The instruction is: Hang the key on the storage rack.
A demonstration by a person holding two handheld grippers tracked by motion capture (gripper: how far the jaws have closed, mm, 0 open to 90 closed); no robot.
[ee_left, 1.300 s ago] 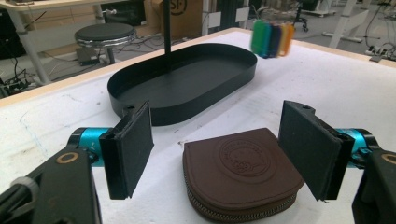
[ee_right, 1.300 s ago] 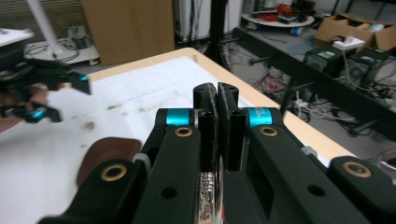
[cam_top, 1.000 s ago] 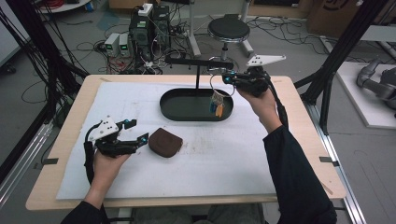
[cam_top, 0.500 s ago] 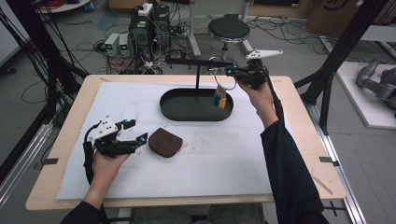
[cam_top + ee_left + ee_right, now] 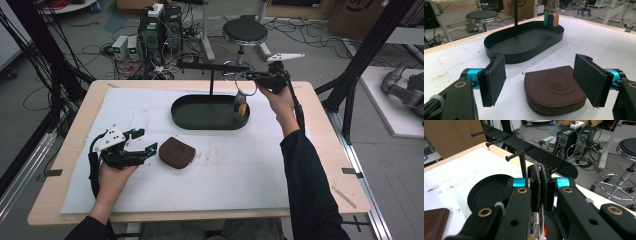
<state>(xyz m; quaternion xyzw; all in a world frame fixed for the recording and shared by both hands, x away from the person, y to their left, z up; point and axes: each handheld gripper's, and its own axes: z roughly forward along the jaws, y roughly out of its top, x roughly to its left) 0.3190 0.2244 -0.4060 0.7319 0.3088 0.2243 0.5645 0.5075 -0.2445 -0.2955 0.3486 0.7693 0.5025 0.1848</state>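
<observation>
My right gripper [image 5: 248, 76] is shut on a key ring whose coloured tags [image 5: 240, 105] hang down over the right end of the black oval tray [image 5: 176, 112]. It sits just below the right end of the black peg rack [image 5: 212, 65]. In the right gripper view the jaws [image 5: 541, 173] are pressed together right in front of the rack bar [image 5: 534, 150], with the keys [image 5: 537, 227] dangling beneath. My left gripper [image 5: 145, 139] rests open on the white mat, its tips just left of a brown zipped pouch [image 5: 177, 152]. The pouch [image 5: 555, 88] lies between its wide jaws, untouched.
The rack's post stands at the tray's far rim, with several pegs [image 5: 516, 155] sticking out of its bar. A white mat [image 5: 300, 200] covers the wooden table. Behind the table are a stool [image 5: 245, 31], computers and cables on the floor.
The right gripper has carried the keys a little farther back towards the rack bar. The left gripper and the pouch have stayed put.
</observation>
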